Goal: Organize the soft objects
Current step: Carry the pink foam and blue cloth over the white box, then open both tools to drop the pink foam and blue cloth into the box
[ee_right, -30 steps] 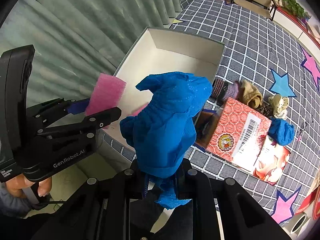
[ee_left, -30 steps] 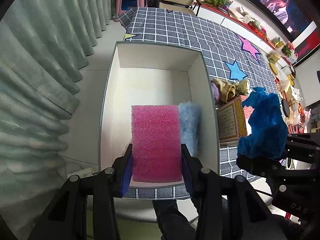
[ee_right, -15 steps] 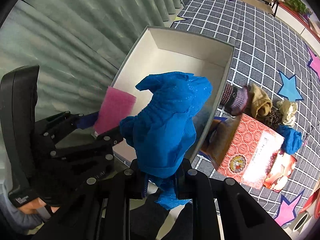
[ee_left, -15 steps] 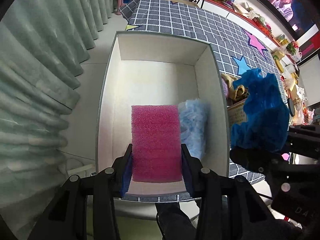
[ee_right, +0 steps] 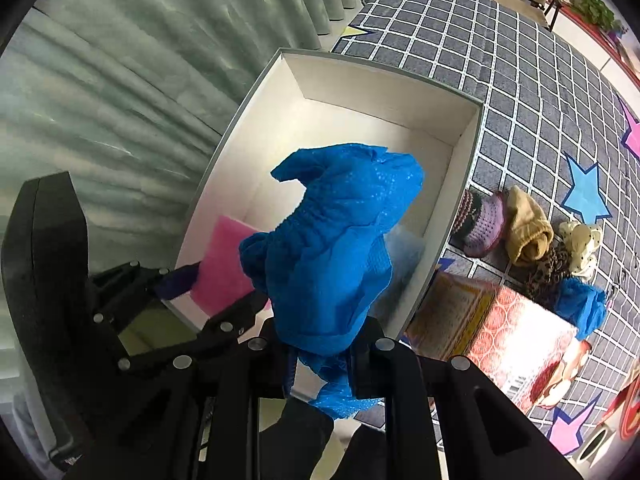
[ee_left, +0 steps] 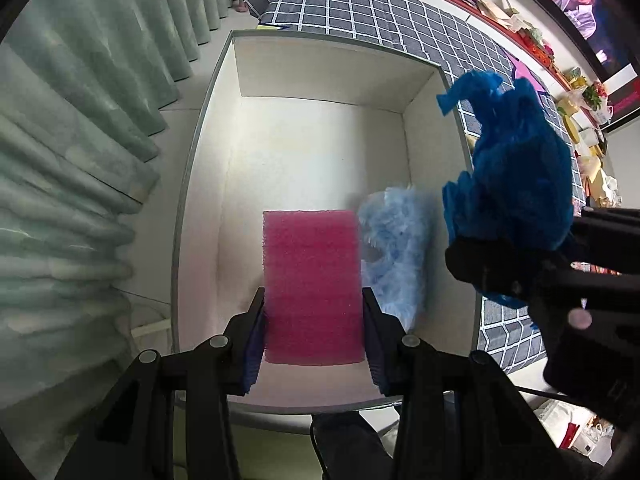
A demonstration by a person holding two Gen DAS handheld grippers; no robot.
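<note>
My left gripper point(ee_left: 313, 320) is shut on a pink foam sponge point(ee_left: 312, 284), holding it low inside the white box point(ee_left: 320, 60) near its front wall. A pale blue fluffy cloth point(ee_left: 396, 248) lies in the box just right of the sponge. My right gripper point(ee_right: 324, 344) is shut on a crumpled blue fabric point(ee_right: 332, 256), held above the box's right front part. In the left wrist view that blue fabric point(ee_left: 516, 172) hangs over the box's right wall. In the right wrist view the pink sponge point(ee_right: 224, 264) shows beside the left gripper.
Right of the box on the checked cloth point(ee_right: 520, 60) lie a knitted purple piece point(ee_right: 480, 224), a tan cloth point(ee_right: 528, 232), a spotted cream piece point(ee_right: 580, 244), another blue fabric point(ee_right: 580, 304) and a red patterned carton point(ee_right: 512, 336). Green curtains point(ee_left: 80, 120) hang left of the box.
The left gripper has sunk with the pink sponge deeper into the box. The right gripper has carried the blue fabric leftward, over the box's right wall.
</note>
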